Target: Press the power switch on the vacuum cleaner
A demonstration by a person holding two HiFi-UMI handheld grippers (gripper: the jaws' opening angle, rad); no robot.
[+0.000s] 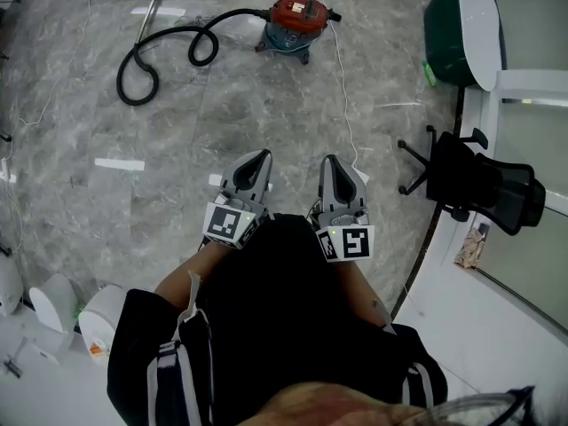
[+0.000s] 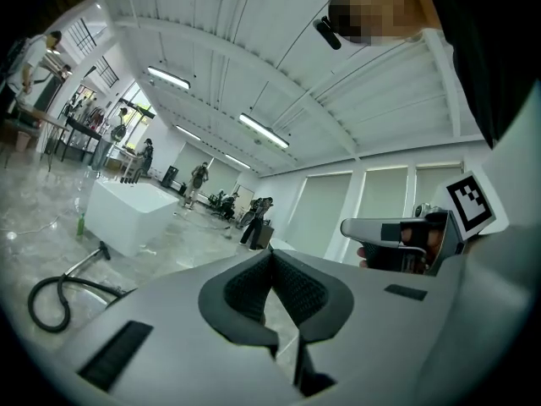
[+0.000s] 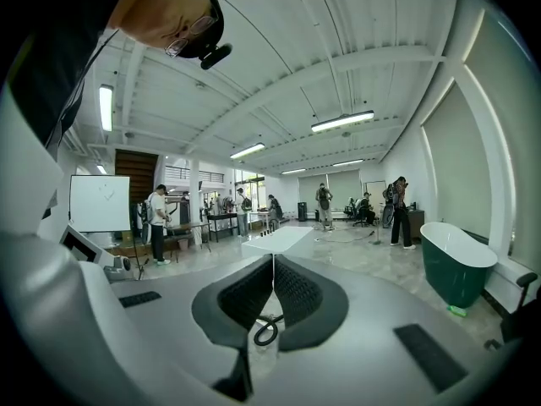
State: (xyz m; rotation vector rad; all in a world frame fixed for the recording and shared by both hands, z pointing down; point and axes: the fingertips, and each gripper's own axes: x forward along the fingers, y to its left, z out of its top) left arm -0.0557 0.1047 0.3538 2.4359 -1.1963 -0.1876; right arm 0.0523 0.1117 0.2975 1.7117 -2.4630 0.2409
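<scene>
The vacuum cleaner (image 1: 295, 23) stands at the far side of the floor (image 1: 80, 149), well apart from the left tongs (image 1: 259, 158) and right tongs (image 1: 330, 161), both clenched and empty. I would step close, find its switch, and press squarely with one closed tip.

- Vacuum cleaner (image 1: 295, 23): too small in the head view for you to pick out its power switch.
- Hose (image 2: 100, 288): the left gripper view shows one loop only. The gripper's own body cuts off the rest.
- Your shirt (image 1: 284, 309) covers the rear of the left gripper (image 1: 262, 156) and right gripper (image 1: 329, 160) in the head view, and your hands with them.
- Green tub (image 1: 448, 34): cut by the top edge.
</scene>
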